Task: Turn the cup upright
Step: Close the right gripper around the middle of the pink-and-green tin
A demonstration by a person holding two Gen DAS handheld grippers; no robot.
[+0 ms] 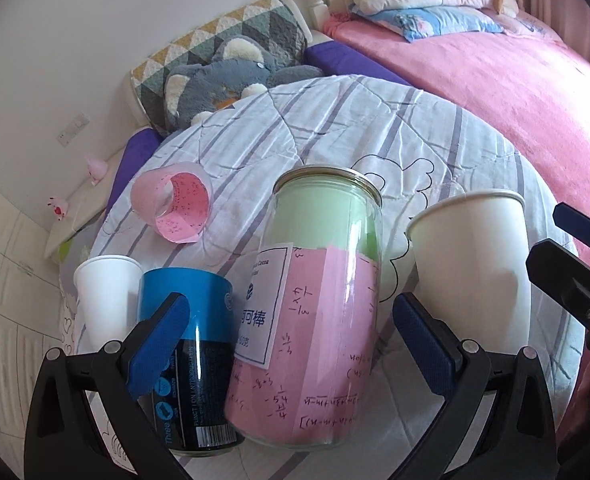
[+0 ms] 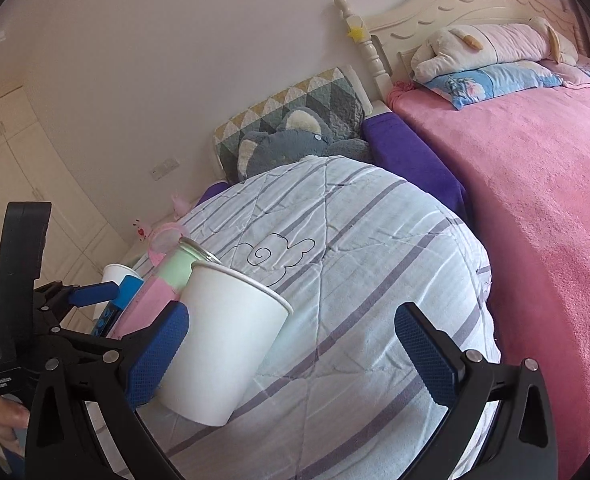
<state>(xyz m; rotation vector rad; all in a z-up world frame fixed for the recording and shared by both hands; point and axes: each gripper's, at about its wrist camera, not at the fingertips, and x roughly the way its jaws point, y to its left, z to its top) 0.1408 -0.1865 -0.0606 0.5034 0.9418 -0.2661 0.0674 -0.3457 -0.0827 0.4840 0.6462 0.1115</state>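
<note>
A white paper cup point(image 1: 473, 276) stands upright on the striped quilt at the right; it also shows in the right wrist view point(image 2: 223, 344), just inside my right gripper's left finger. A pink clear cup point(image 1: 173, 202) lies on its side farther back left, its mouth facing me. My left gripper point(image 1: 291, 344) is open, with a tall jar point(image 1: 315, 304) of pink and green paper between its fingers. My right gripper point(image 2: 295, 356) is open and holds nothing; it also shows in the left wrist view point(image 1: 575, 276) at the right edge.
A blue and black can point(image 1: 193, 360) and a small white cup point(image 1: 105, 296) stand left of the jar. The striped quilt point(image 2: 375, 260) covers the surface. A grey plush toy point(image 1: 223, 84) and pillow lie behind. A pink bed point(image 2: 535, 200) is at the right.
</note>
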